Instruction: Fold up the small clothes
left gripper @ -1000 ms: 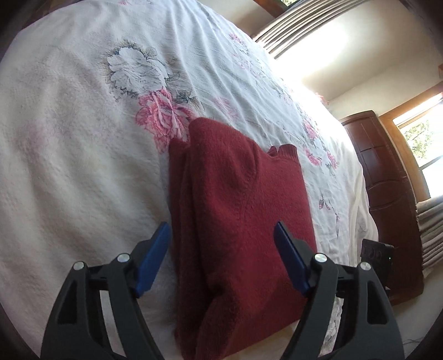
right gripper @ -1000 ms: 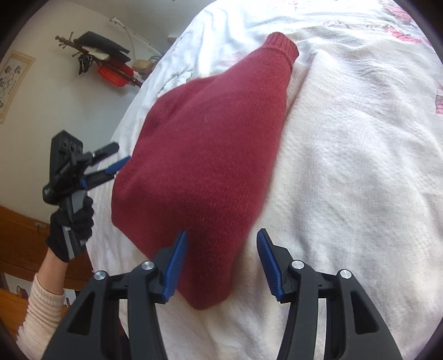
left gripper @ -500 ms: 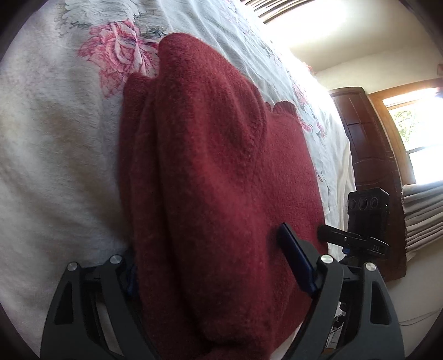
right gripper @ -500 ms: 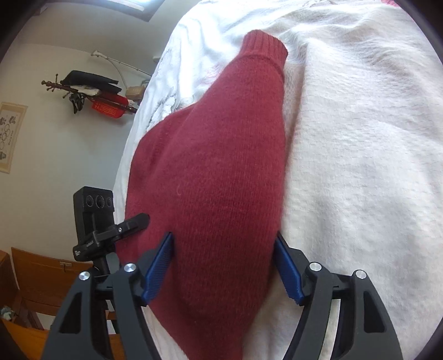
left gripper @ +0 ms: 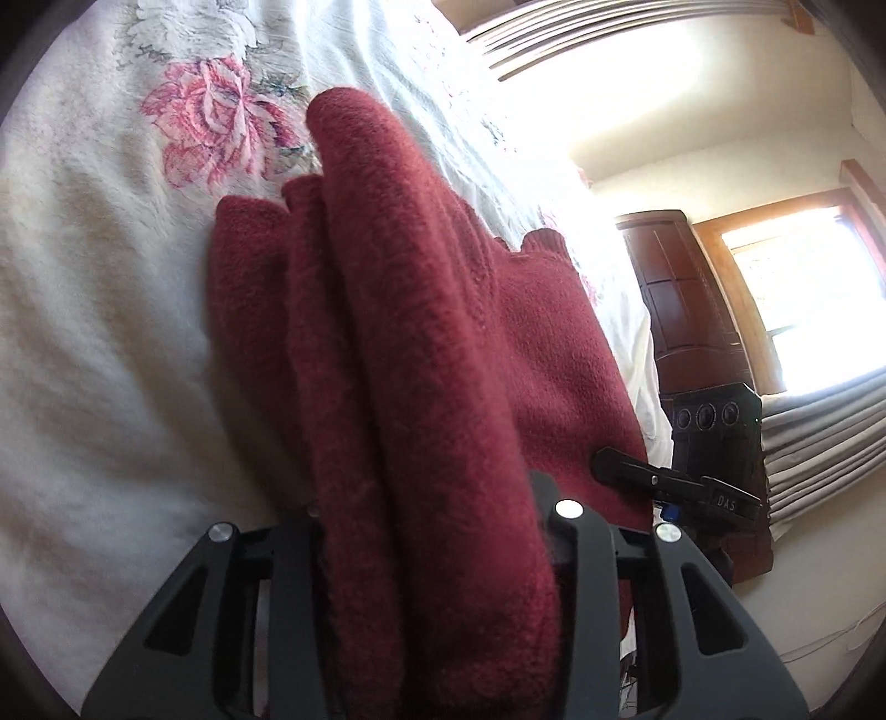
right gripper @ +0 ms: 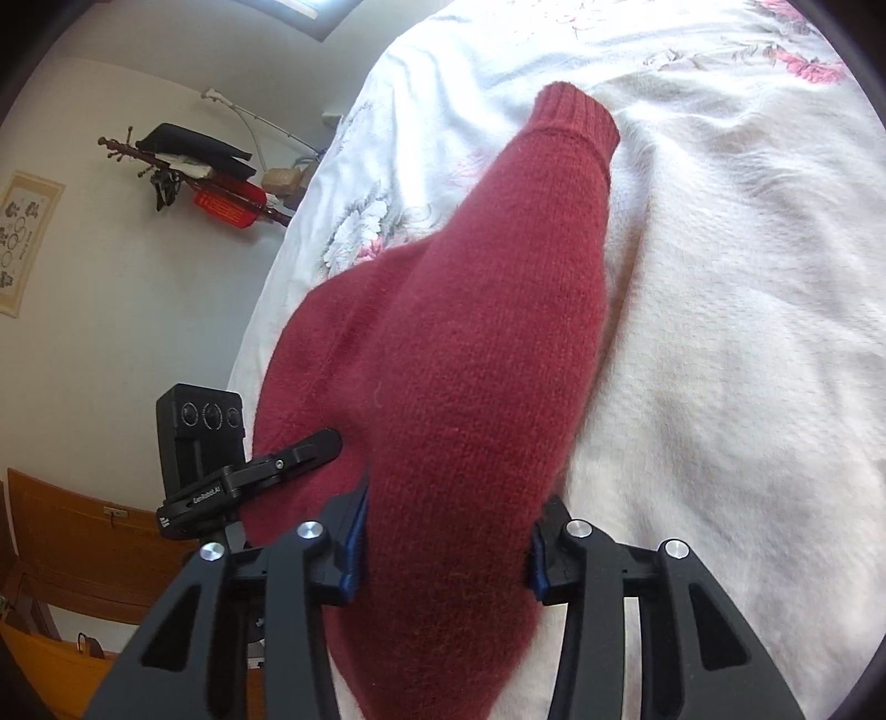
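My left gripper (left gripper: 437, 531) and my right gripper (right gripper: 446, 531) each clamp the near edge of the folded red sweater (left gripper: 421, 354), which runs from the bottom centre of both frames up across the white floral bedspread (right gripper: 747, 332).

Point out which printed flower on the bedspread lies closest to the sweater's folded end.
The pink rose, just left of the red sweater top fold; the grey-white flower sits farther up.
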`<state>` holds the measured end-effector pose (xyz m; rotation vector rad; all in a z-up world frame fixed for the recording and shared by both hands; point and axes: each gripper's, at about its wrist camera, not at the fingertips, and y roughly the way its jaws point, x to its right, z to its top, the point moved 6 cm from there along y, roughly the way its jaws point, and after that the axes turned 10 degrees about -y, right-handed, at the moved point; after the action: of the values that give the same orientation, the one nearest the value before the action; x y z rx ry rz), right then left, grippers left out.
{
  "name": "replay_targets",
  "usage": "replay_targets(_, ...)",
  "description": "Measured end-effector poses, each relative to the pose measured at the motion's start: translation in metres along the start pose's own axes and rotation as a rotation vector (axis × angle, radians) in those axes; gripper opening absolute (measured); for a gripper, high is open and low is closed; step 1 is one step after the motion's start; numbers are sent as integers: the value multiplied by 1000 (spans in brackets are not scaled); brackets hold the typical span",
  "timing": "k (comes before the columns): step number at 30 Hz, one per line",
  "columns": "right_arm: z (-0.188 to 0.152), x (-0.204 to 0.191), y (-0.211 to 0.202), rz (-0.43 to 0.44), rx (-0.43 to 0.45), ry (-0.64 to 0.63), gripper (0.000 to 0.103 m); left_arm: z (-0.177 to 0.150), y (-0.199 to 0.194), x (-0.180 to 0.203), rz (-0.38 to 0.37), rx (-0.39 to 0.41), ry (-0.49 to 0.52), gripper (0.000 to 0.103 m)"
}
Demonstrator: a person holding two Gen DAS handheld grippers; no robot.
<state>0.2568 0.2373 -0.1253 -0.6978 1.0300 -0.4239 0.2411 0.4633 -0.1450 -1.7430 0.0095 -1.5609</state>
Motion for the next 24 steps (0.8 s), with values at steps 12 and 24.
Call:
replay_targets(12,-91,-13,-129,-28,9,-32,44,-116,26,114,18,-53,112,37)
replay_targets(24,-174,42,-128,-31,-44,39,45,-167,90,111,206,-110,182,38)
